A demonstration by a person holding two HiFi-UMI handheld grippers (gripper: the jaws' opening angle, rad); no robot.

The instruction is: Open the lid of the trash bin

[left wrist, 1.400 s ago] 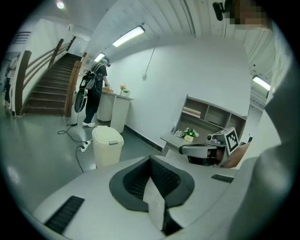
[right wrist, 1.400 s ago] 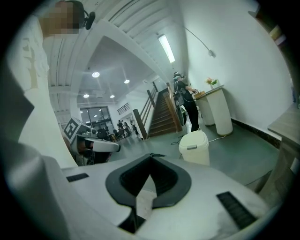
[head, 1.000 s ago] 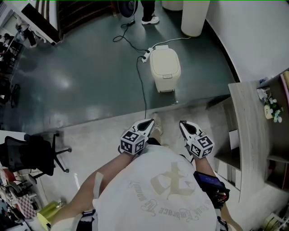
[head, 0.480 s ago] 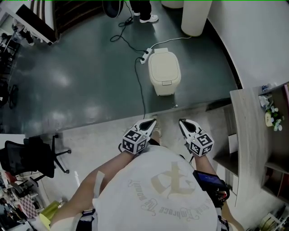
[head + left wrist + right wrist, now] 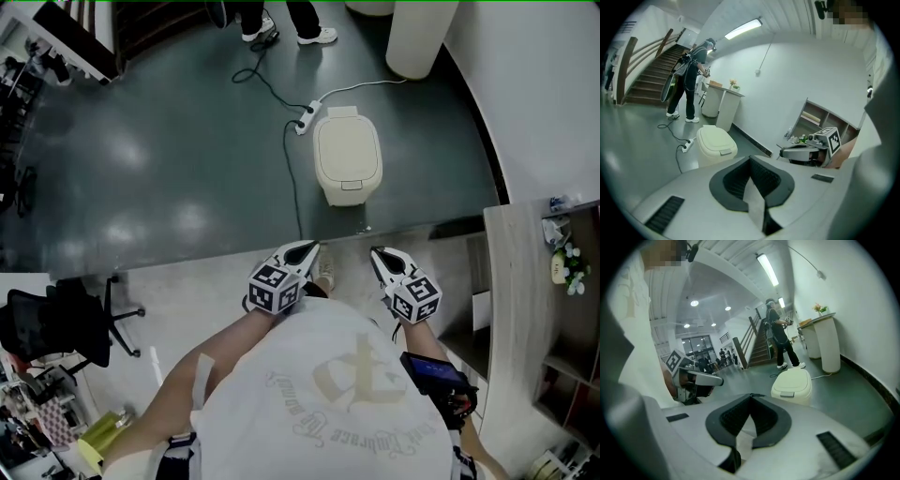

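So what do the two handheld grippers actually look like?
They match: the left gripper and right gripper have light grey shells, black ribbed pads narrowing to a point, dark slots, and each carries a white cube with black square markers. The wearer has a white printed shirt.

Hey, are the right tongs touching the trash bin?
Apart. In the head view the right tongs sit well short of the trash bin, with a stretch of floor plainly visible between them.

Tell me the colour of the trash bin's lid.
Plain cream, no pattern. The lid shows best in the head view.
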